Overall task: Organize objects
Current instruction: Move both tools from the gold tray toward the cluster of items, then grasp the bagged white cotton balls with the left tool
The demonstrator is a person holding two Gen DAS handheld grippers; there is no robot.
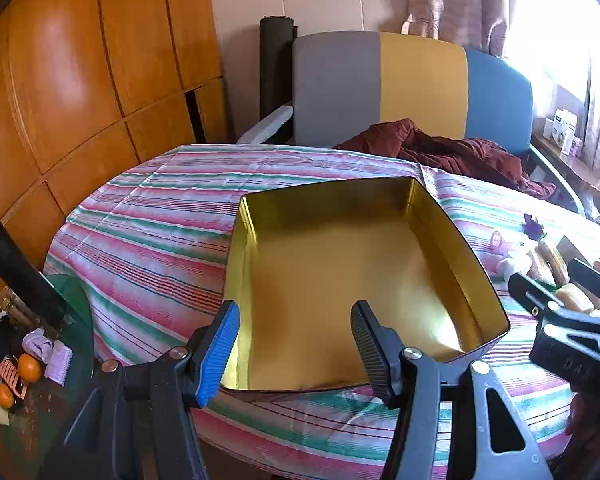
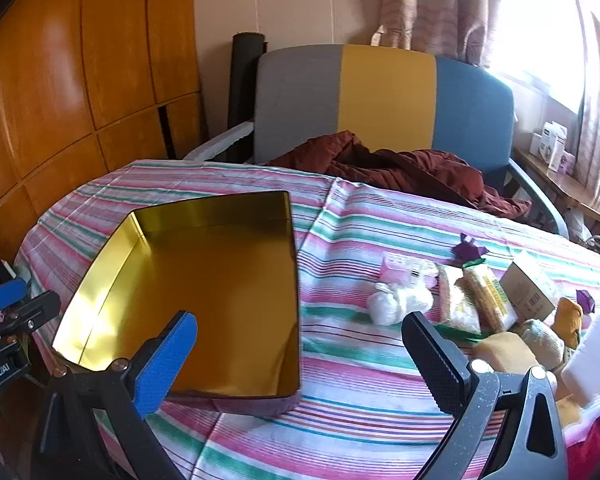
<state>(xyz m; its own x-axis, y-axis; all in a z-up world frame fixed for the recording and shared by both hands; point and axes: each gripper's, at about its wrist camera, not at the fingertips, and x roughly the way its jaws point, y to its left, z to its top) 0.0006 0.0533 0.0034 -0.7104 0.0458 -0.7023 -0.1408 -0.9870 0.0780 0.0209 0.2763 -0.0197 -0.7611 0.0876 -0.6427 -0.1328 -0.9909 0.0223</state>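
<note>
An empty gold metal tin [image 1: 340, 276] lies open on the striped tablecloth [image 1: 148, 240]; it also shows in the right wrist view [image 2: 204, 300]. My left gripper [image 1: 296, 344] is open and empty above the tin's near edge. My right gripper [image 2: 300, 360] is open and empty, over the cloth just right of the tin. A pile of small items sits to the right: a white pouch [image 2: 396, 300], packaged snack bars [image 2: 484, 296], a brown carton [image 2: 528, 284], a purple paper flower [image 2: 468, 250] and yellow bundles [image 2: 504, 350].
A grey, yellow and blue chair [image 1: 416, 84] with a dark red cloth [image 1: 452, 152] stands behind the table. Wooden panels [image 1: 80, 80] line the left. A low side table [image 1: 28, 360] at left holds oranges and clutter. A window shelf [image 2: 556, 176] holds boxes.
</note>
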